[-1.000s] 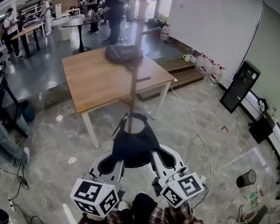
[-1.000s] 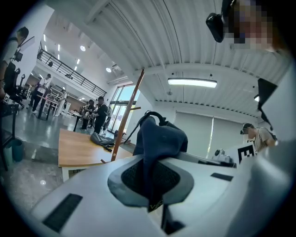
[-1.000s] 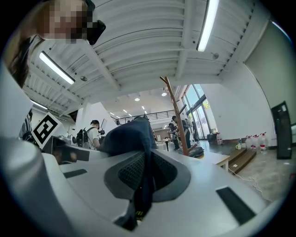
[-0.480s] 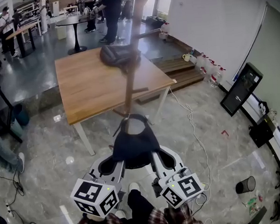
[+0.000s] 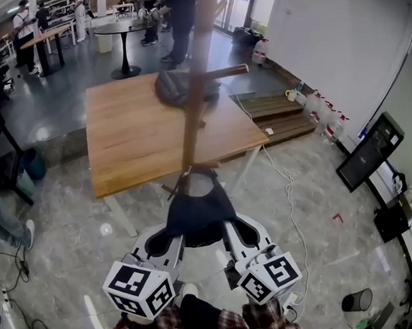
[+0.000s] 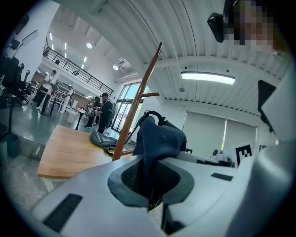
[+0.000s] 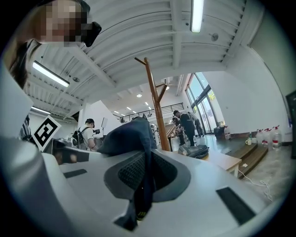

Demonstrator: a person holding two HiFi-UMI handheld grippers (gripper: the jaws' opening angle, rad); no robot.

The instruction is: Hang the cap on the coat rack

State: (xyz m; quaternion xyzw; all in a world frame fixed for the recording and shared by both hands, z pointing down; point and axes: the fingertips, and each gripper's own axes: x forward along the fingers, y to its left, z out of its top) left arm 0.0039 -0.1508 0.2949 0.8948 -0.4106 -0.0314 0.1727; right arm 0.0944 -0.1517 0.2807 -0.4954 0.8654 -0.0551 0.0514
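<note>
A dark navy cap hangs between my two grippers, crown up, its back strap toward the rack. My left gripper is shut on the cap's left edge, and the cloth sits pinched between its pads. On the other side my right gripper is shut on the right edge. The wooden coat rack stands straight ahead, its pole rising just beyond the cap, with a peg sticking out to the right. The rack leans across the left gripper view and stands forked in the right gripper view.
A wooden table stands behind the rack with a dark bag on it. Low wooden steps, water bottles and a black screen line the right wall. A white cable trails across the floor. People stand far back.
Both grippers have carried the cap forward toward the coat rack. The pole and table now stand closer, and the cap's back strap has come up to the pole's foot.
</note>
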